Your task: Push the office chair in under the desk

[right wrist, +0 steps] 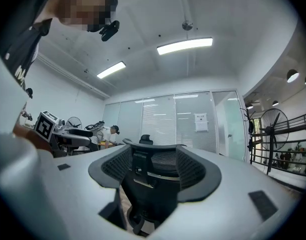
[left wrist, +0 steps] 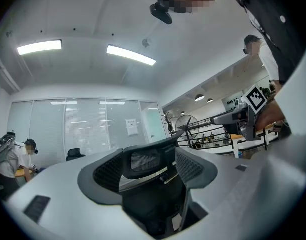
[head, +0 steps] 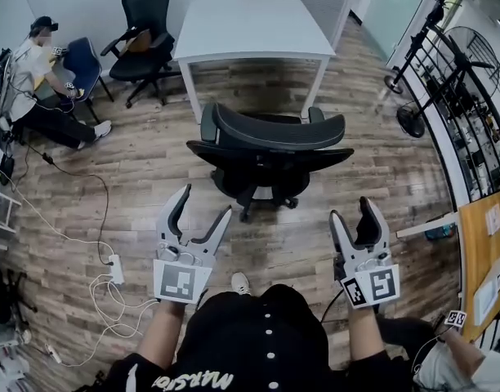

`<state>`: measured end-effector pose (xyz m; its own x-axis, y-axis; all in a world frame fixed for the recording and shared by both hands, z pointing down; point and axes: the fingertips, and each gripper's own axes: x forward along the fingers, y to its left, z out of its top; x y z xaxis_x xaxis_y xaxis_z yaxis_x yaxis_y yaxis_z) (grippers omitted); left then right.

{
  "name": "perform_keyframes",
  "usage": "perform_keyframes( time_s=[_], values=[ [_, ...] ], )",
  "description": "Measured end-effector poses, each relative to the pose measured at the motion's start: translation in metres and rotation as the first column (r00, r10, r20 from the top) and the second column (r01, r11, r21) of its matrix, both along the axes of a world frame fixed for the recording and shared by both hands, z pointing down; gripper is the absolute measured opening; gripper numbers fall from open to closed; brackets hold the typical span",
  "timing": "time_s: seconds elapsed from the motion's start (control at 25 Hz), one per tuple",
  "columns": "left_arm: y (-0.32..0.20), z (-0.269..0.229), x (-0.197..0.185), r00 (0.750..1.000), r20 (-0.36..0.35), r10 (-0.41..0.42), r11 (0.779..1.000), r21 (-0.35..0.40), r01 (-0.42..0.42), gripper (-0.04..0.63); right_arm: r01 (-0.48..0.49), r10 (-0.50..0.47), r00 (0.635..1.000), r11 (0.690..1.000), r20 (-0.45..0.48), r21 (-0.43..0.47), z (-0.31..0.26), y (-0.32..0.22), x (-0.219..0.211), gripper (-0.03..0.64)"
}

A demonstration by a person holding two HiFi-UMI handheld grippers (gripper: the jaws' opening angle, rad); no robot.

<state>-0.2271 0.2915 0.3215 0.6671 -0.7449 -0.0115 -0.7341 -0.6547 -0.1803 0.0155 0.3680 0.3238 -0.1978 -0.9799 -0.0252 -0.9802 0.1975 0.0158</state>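
Note:
A black mesh office chair [head: 270, 149] stands on the wood floor with its back toward me, in front of a white desk [head: 252, 24]. The chair is outside the desk, its seat near the desk's front legs. My left gripper [head: 203, 211] is held open, short of the chair's left side and not touching it. My right gripper [head: 353, 214] is also open, below and right of the chair. The chair back [left wrist: 150, 161] fills the gap between the jaws in the left gripper view, and the chair back [right wrist: 155, 171] does the same in the right gripper view.
A second black chair [head: 144, 35] and a blue chair [head: 80, 65] stand at the left, where a seated person [head: 29, 84] works. Cables and a power strip [head: 115, 269] lie on the floor at left. A floor fan [head: 412, 119] and metal rack [head: 470, 96] stand at right.

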Motion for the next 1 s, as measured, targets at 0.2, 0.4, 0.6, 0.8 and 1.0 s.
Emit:
perform_keyframes(
  time_s=[0.2, 0.4, 0.6, 0.8, 1.0],
  values=[
    [-0.012, -0.002, 0.003, 0.995, 0.100, 0.027, 0.996, 0.080, -0.036, 0.327, -0.008, 0.008, 0.998, 1.000, -0.067, -0.001, -0.002, -0.013, -0.003, 0.296],
    [-0.029, -0.004, 0.013, 0.985, 0.168, 0.038, 0.991, 0.118, -0.058, 0.326, 0.004, -0.005, 0.993, 1.000, -0.122, -0.002, -0.004, -0.033, 0.001, 0.296],
    [-0.051, 0.002, 0.025, 0.970, 0.243, 0.018, 0.989, 0.138, -0.053, 0.327, 0.035, -0.034, 0.981, 0.999, -0.193, 0.003, -0.007, -0.067, 0.001, 0.296],
    [-0.072, 0.013, 0.040, 0.916, 0.400, 0.013, 0.983, 0.163, -0.085, 0.325, 0.088, -0.091, 0.887, 0.996, -0.454, -0.028, -0.001, -0.100, -0.005, 0.296],
    [-0.089, 0.018, 0.062, 0.845, 0.535, 0.015, 0.960, 0.228, -0.161, 0.325, 0.117, -0.171, 0.762, 0.985, -0.625, -0.126, 0.017, -0.122, -0.004, 0.296]
  ],
)
